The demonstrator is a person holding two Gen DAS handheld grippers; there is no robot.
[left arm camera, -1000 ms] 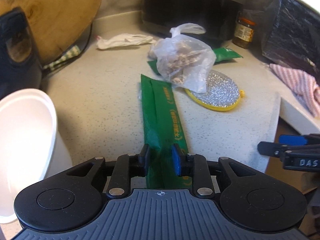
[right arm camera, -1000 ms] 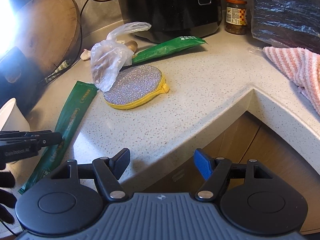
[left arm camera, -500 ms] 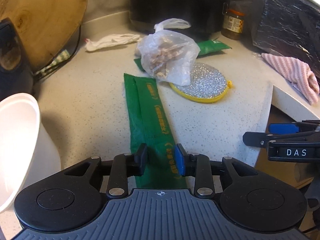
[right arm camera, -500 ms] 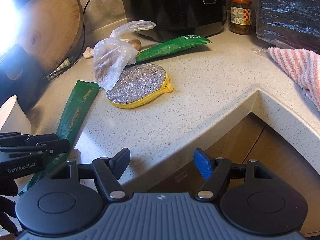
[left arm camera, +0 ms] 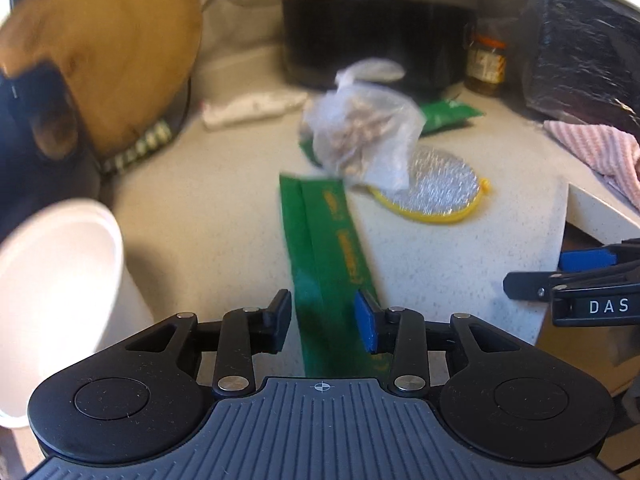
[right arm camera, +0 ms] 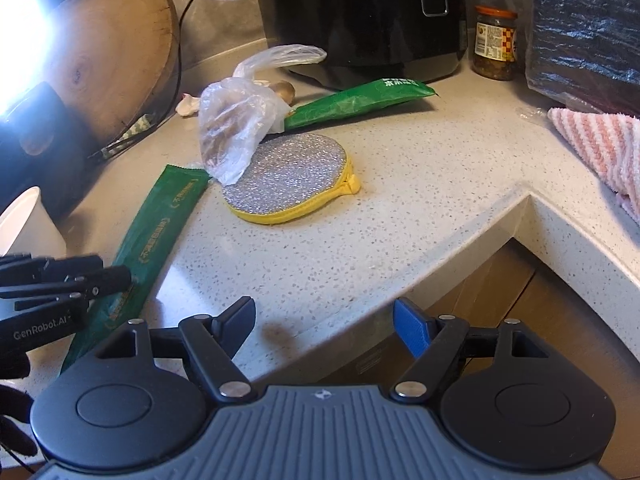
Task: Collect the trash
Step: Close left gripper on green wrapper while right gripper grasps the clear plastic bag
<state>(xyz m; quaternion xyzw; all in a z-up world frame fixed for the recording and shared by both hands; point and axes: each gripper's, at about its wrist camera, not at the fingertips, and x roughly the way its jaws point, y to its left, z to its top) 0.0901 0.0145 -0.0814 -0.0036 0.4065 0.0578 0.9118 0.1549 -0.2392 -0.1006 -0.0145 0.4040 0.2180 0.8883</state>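
Note:
A long green wrapper point(left arm camera: 328, 248) lies flat on the speckled counter; it also shows in the right wrist view point(right arm camera: 156, 240). My left gripper point(left arm camera: 323, 322) is open, its jaws on either side of the wrapper's near end, not pinching it. A clear plastic bag of scraps point(left arm camera: 360, 140) rests partly on a round glitter pouch point(left arm camera: 436, 188). A second green wrapper point(right arm camera: 360, 102) lies behind the bag. My right gripper point(right arm camera: 324, 326) is open and empty, beyond the counter's front edge. A white cup point(left arm camera: 52, 280) stands at the left.
A black rice cooker point(right arm camera: 360, 16), a jar point(right arm camera: 494, 46) and a black bag point(right arm camera: 584, 28) line the back. A wooden board point(right arm camera: 112, 64) leans at the left. A pink striped towel point(right arm camera: 600, 148) lies at the right. A crumpled white tissue point(left arm camera: 252, 106) lies near the board.
My left gripper's jaws have opened wider around the green wrapper, which lies lower between them. The right gripper has barely moved.

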